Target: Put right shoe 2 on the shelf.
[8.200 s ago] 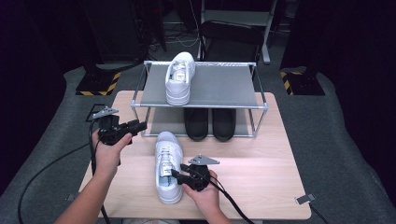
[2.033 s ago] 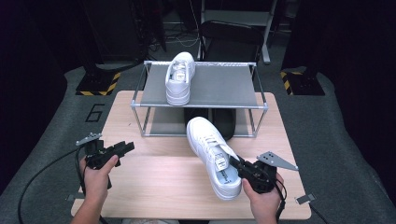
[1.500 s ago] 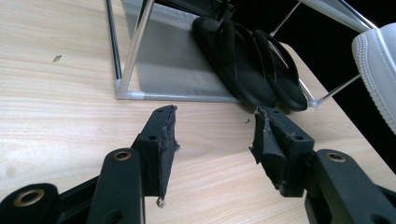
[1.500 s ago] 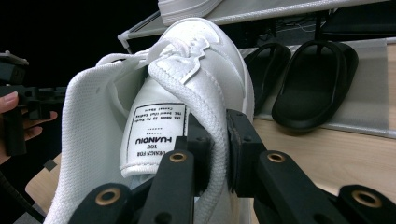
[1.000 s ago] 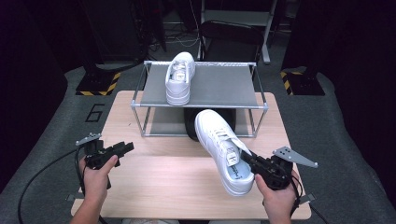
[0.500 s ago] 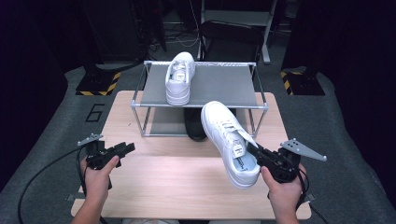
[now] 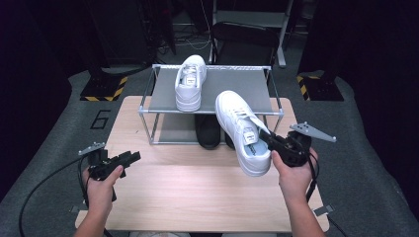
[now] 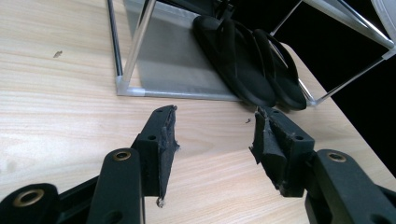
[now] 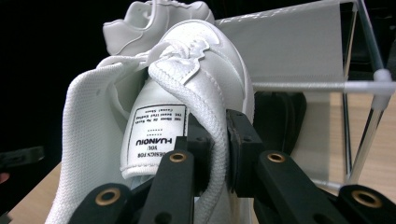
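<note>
Right gripper view — right tool [image 9: 215, 140] clamps white sneaker [image 9: 187, 74] collar.

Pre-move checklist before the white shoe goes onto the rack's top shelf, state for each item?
1. Grip: right tongs shut on the held shoe at its collar edge beside the tongue: ok.
2. Shoe off the table: lifted, toe pointing at the rack: ok.
3. Free spot on the top shelf: bare area to the right of the other white shoe: ok.
4. Toe clears the front rail: the high view shows them overlapping: cannot tell.
5. Left tongs open, holding nothing, low over the table, away from the rack: ok.
6. Black slippers on the bottom shelf, out of the path: ok.
</note>
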A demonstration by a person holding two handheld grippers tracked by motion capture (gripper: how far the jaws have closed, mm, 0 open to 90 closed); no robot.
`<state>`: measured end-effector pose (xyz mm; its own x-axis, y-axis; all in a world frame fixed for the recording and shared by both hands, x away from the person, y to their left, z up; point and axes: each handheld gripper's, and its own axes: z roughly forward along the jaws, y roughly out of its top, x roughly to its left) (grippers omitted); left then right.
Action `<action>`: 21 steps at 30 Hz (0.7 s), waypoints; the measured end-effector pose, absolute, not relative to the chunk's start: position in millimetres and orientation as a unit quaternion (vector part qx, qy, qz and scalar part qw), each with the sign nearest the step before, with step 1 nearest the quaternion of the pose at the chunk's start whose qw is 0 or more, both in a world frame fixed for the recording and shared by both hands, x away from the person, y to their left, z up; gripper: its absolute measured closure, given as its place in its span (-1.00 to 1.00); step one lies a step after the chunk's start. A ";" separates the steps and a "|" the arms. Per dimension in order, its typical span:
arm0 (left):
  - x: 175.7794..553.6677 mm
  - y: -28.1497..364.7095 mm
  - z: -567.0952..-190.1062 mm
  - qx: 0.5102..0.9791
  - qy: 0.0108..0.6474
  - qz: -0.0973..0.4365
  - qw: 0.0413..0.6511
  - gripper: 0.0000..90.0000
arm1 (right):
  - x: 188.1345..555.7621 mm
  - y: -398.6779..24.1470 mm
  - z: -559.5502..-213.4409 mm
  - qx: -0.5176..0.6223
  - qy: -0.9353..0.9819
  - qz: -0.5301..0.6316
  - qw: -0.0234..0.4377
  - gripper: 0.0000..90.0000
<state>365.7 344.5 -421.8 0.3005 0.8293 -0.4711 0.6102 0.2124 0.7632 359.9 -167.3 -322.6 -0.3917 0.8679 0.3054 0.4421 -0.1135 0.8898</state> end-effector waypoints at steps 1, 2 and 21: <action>366.0 345.3 -421.9 0.619 0.582 0.104 0.517 0.08 | 364.9 -166.7 -320.7 0.516 0.635 0.538 0.200 0.79; 366.9 347.4 -422.6 0.623 0.579 0.106 0.515 0.08 | 369.8 -165.9 -319.0 0.517 0.635 0.536 0.203 0.80; 357.0 352.3 -420.2 0.617 0.584 0.103 0.517 0.08 | 453.5 -131.4 -290.5 0.531 0.629 0.523 0.223 0.79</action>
